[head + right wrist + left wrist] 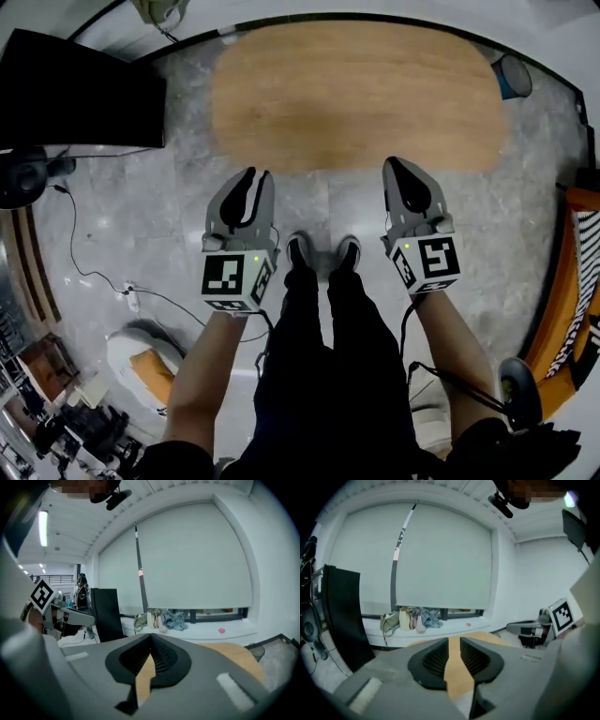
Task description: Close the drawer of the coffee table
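The coffee table [356,94] is a low oval with a light wooden top, lying ahead of my feet on the grey floor; no drawer shows from above. Both grippers are held up in the air in front of the body, short of the table's near edge. My left gripper [255,178] stands open with a narrow gap, and through that gap in the left gripper view [454,639] only the wooden top [457,677] shows. My right gripper [394,167] is shut with its tips together [151,637] and nothing between them.
A black panel [75,89] stands at the left of the table and a blue bin [514,75] at its far right. An orange-framed seat [562,309] is at the right. A cable [84,272] runs over the floor. Bags lie on the windowsill [410,619].
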